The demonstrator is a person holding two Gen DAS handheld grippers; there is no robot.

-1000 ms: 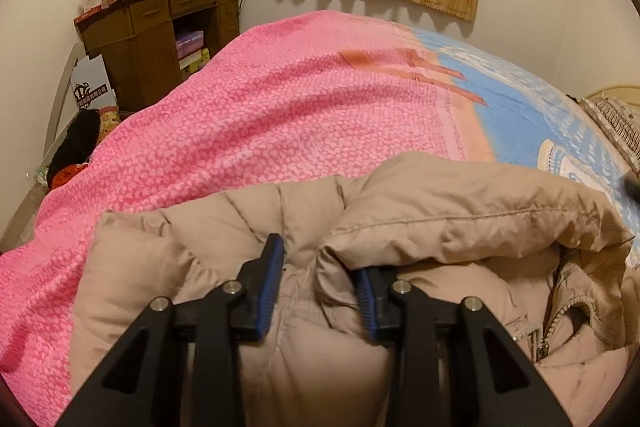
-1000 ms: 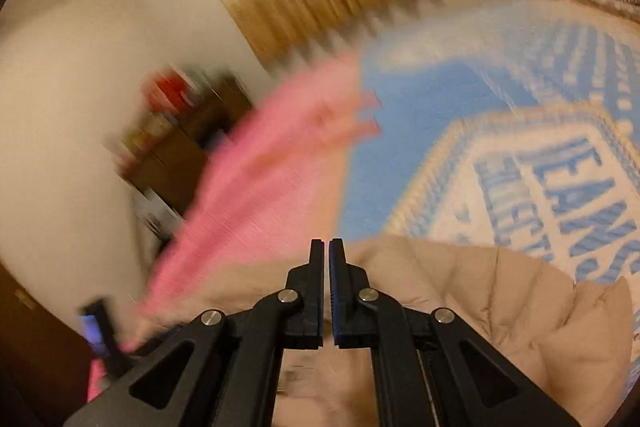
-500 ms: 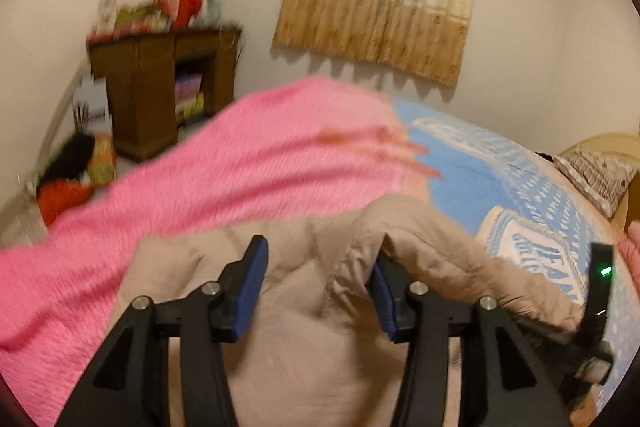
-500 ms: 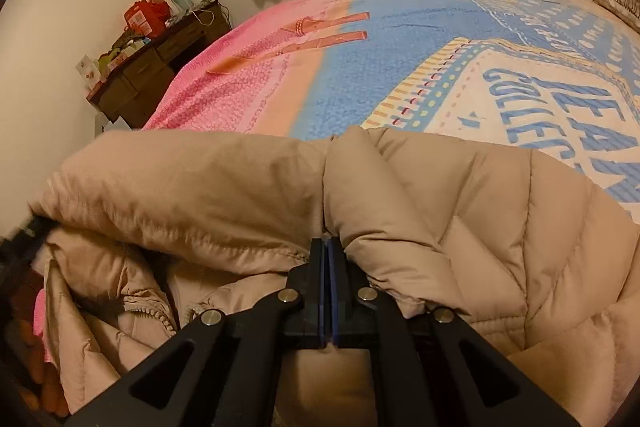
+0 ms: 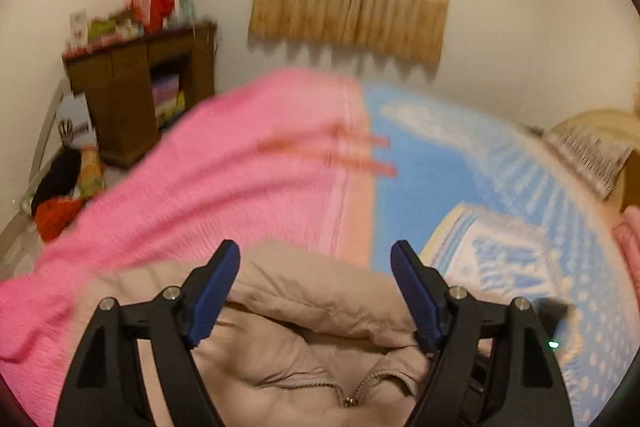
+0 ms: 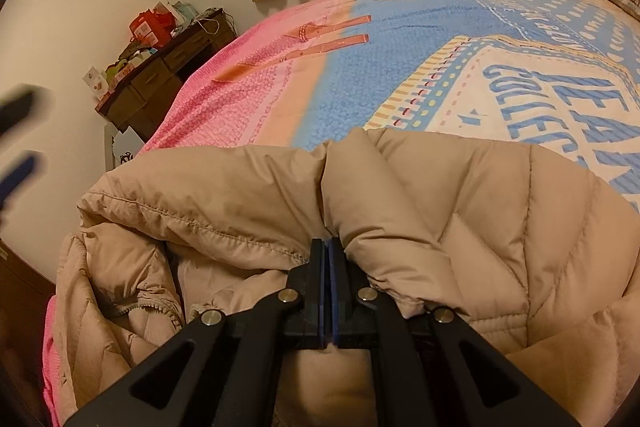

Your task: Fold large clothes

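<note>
**Q:** what's your left side doing?

**A:** My left hand-held gripper (image 5: 315, 291) has just been spreading its jaws. They're wide apart above the tan puffer jacket (image 5: 320, 339), pads not touching it. The jacket's bunched on the bed (image 6: 400, 75), over the pink and blue cover.

**Q:** and the right?

**A:** My right hand-held gripper (image 6: 329, 247) is pinched tight on a jacket fold.

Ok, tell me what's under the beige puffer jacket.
The beige puffer jacket lies on the bedspread, pink and blue around it. The part directly beneath is covered, so anything there stays hidden.
</note>
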